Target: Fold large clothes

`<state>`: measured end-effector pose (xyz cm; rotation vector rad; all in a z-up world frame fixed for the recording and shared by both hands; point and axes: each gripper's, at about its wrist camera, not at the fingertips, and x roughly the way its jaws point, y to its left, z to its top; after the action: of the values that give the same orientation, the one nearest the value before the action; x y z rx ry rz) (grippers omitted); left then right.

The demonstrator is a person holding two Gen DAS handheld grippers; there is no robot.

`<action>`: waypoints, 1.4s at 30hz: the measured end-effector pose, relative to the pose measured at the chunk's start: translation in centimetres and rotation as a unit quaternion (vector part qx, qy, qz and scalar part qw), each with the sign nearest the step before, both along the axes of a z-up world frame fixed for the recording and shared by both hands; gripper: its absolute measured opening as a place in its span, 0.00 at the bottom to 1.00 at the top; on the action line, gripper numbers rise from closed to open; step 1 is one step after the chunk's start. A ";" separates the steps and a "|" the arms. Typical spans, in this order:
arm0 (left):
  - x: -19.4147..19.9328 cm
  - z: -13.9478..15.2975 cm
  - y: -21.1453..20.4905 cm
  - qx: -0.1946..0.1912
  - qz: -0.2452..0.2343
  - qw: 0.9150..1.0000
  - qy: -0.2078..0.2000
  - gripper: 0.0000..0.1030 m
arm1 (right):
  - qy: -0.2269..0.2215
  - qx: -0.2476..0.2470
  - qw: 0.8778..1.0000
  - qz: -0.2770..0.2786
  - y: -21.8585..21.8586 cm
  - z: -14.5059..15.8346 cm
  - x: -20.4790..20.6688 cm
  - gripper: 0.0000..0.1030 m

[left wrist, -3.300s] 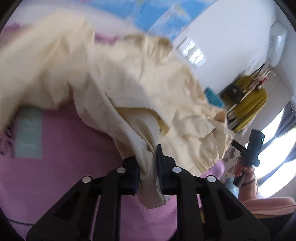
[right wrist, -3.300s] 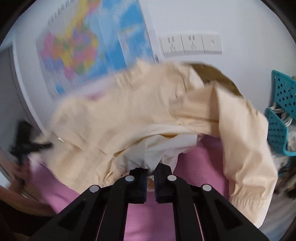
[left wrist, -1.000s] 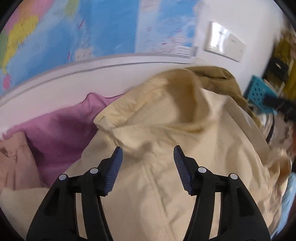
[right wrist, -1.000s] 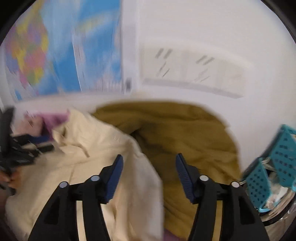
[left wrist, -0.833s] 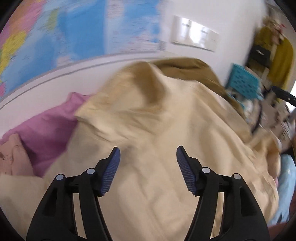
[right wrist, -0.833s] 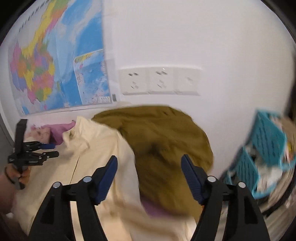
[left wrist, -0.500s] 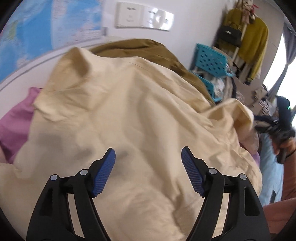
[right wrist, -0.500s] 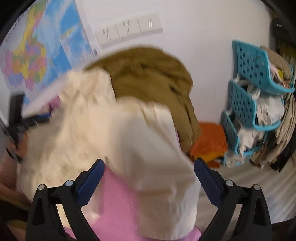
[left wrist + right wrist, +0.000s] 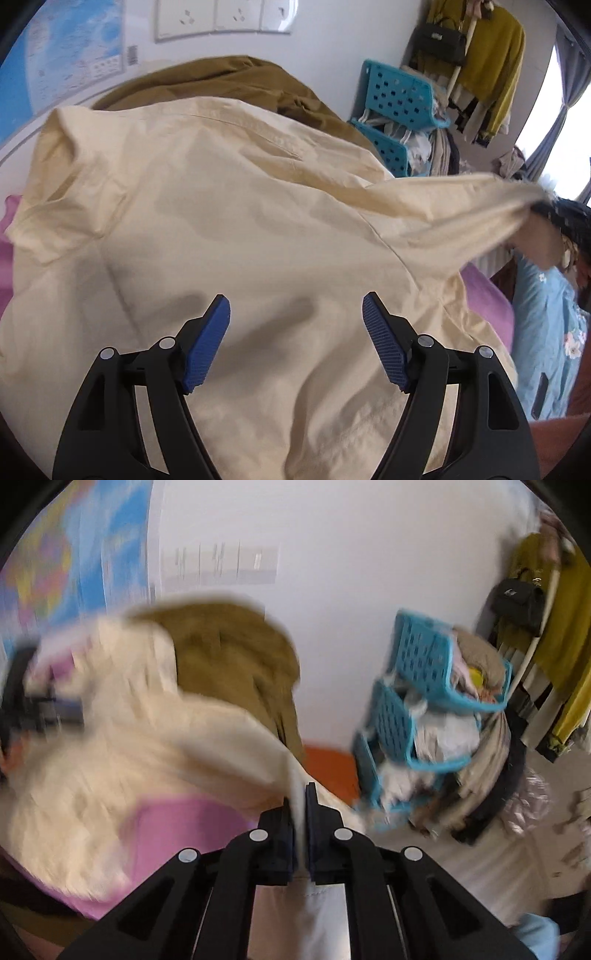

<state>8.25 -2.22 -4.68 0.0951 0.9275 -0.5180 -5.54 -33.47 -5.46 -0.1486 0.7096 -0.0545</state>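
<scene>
The cream shirt (image 9: pixel 258 229) fills most of our left wrist view, spread out with its back up and its collar (image 9: pixel 62 140) at the far left. It lies over a pink cover (image 9: pixel 484 291) that peeks out at the right and at the far left edge. Our left gripper (image 9: pixel 295 339) hangs just over the shirt with its blue pads (image 9: pixel 207 343) wide apart, and it holds nothing. One sleeve (image 9: pixel 461 206) is pulled out tight to the right, up off the cover. Behind the shirt we see a brown coat (image 9: pixel 236 81) bunched by the white wall, a blue map (image 9: pixel 70 62) on that wall, and blue baskets (image 9: pixel 399 92) stuffed with clothes. A yellow top (image 9: pixel 495 48) hangs in the far corner. In our right wrist view things are blurry. Our right gripper (image 9: pixel 301 812) is squeezed closed on the cloth of the cream shirt (image 9: pixel 147 746), and a thin fold of it runs between the two fingers. The rest of the shirt trails off to the left over the pink cover (image 9: pixel 177 834). The brown coat (image 9: pixel 229 657) sits behind it, and the blue baskets (image 9: pixel 421 686) stand to the right. An orange thing (image 9: pixel 328 768) lies low by the wall between the coat and the baskets.
</scene>
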 end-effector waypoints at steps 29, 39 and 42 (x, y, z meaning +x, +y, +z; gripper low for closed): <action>5.0 4.4 4.1 -0.091 0.061 0.994 -0.010 0.75 | 0.025 0.223 0.881 0.416 25.2 4.4 3.2 0.12; -2.3 5.1 19.4 -0.100 0.160 0.982 -0.031 0.77 | 0.095 0.165 0.900 0.393 34.3 0.3 8.9 0.50; -5.4 4.9 18.7 -0.088 0.111 0.989 -0.040 0.80 | 0.032 0.172 0.901 0.397 31.5 4.2 6.8 0.51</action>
<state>2.82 16.49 0.21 -0.1445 0.7995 -0.3847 1.22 -2.01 -1.30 -0.0907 0.6694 0.8599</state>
